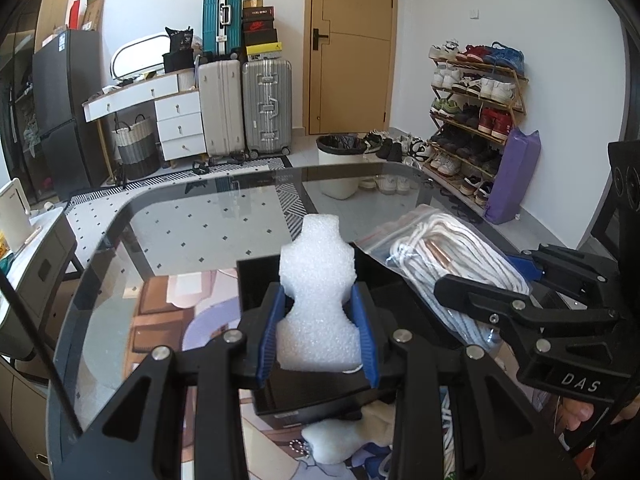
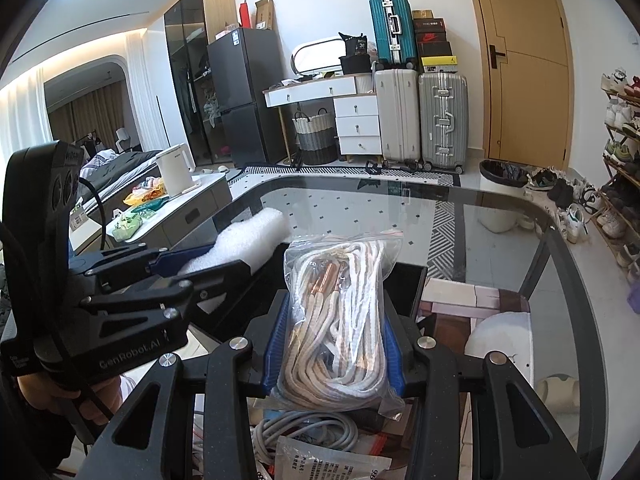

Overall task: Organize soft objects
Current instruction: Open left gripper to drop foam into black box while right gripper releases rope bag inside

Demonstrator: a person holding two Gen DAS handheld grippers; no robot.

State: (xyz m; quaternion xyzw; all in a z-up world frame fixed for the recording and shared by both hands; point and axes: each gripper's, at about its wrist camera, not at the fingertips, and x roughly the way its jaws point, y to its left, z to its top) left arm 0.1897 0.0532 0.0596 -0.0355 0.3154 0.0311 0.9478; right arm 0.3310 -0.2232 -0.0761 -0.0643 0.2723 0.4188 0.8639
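Bench (image 1: 132, 216): glass top, far edge bare.
Black box (image 1: 256, 276): open, under both tongs, near the bench's near edge.
Rope bag (image 2: 340, 308): clear, clenched in the right tongs (image 2: 334, 344), above the box.
Foam piece (image 1: 318, 300): white, pinched at its waist by the left tongs (image 1: 320, 336), just beside the bag.
Grey cable (image 2: 304, 432): coiled below the bag.

White walls frame a tan wooden door (image 1: 350, 46), and beside it stand the suitcases (image 1: 244, 108), a teal one stacked on top, next to a white drawer desk (image 1: 176, 120). A loaded shoe rack (image 1: 476, 112) lines the right wall; a dark fridge (image 2: 240, 96) and glowing curtains (image 2: 24, 108) sit left, above pale dotted floor tiles (image 1: 180, 220).
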